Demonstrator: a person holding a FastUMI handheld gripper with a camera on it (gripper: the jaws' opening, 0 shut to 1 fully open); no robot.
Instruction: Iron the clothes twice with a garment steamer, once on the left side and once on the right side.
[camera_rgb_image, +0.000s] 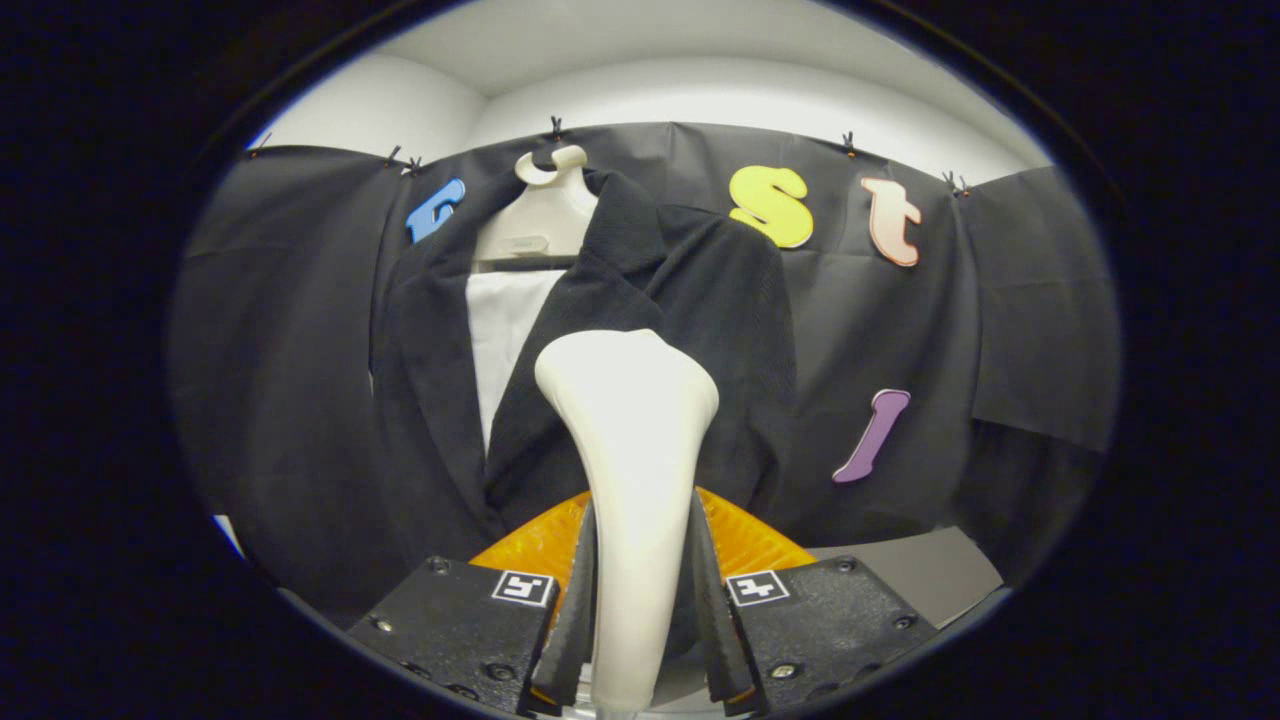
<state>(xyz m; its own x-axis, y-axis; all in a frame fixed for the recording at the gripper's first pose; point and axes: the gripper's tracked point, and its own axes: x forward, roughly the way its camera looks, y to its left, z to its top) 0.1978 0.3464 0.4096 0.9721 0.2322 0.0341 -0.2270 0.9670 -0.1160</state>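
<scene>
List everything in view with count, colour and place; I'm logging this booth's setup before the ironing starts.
garment steamer: one, cream white, gripped between the fingers, its head up in front of the jacket
jacket: one, black, hanging on the hanger against the booth wall
hanger: one, off-white, at the jacket's collar
white lining: one, white, between the lapels
orange piece: one, orange, ribbed, just behind the steamer's handle
gripper: one, both fingers pressed on the steamer's handle
</scene>
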